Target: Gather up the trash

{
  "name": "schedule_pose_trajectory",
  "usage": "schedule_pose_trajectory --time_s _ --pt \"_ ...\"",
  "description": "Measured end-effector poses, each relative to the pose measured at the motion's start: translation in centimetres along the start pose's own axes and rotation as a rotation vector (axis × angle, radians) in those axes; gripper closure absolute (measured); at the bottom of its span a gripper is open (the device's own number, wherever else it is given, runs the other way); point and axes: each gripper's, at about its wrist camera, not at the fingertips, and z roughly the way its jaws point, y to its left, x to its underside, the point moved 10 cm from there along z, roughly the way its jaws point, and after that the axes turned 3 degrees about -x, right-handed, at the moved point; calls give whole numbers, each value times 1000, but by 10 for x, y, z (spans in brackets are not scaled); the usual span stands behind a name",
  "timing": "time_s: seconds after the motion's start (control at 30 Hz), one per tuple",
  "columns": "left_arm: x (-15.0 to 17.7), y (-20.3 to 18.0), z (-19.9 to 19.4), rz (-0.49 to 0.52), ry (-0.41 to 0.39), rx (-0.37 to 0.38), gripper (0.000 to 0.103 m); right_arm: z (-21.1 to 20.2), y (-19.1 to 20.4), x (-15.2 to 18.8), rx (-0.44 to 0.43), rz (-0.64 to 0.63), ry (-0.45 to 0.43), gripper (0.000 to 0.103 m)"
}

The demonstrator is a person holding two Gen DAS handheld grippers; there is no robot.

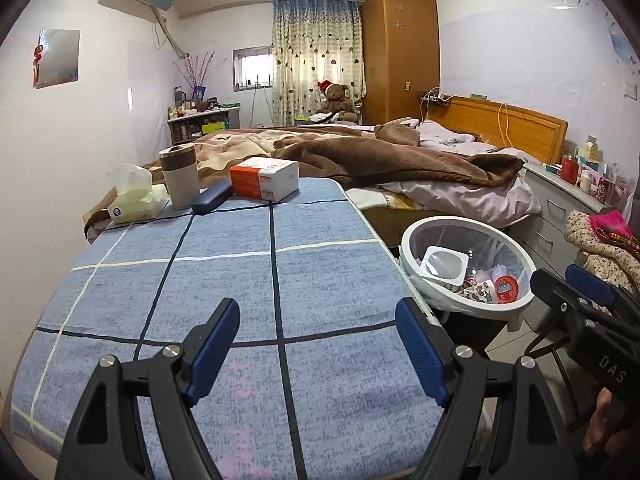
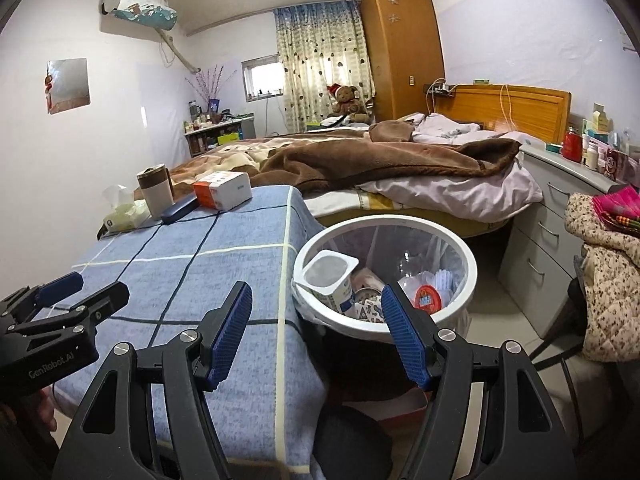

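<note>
The left gripper (image 1: 318, 346) hangs over the blue checked tablecloth (image 1: 224, 280) with its blue pads spread wide and nothing between them — the right gripper (image 2: 316, 330), equally agape and empty, hovers at the table's edge. At its 12 o'clock sits the white trash bin (image 2: 460, 252), touching the tablecloth and holding a yogurt cup (image 2: 330, 272), a red lid (image 2: 427, 298) and wrappers. At 11 o'clock, far across the table, stand a tissue pack (image 2: 122, 214), mug (image 2: 156, 190), dark case (image 2: 180, 208) and orange-white box (image 2: 224, 190).

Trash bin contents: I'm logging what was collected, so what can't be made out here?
- Items under the yogurt cup in the trash bin: buried, both views.
- Red lid label: too small.
- Bin's near side: right gripper covers it in the right wrist view.
</note>
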Motion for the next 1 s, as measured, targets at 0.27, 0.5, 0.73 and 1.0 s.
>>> schedule_pose_trajectory --time_s 0.27,0.5,0.73,1.0 --pt "-1 -1 -6 7 -20 -5 21 -2 2 4 -2 10 7 34" --pt "-1 0 -8 5 -22 -13 21 -3 6 5 -1 4 3 34" --pt "-2 1 -9 2 -22 -14 21 -4 6 4 2 4 2 34" --pt "-4 0 -12 5 -28 -14 21 -5 6 3 4 4 -1 34"
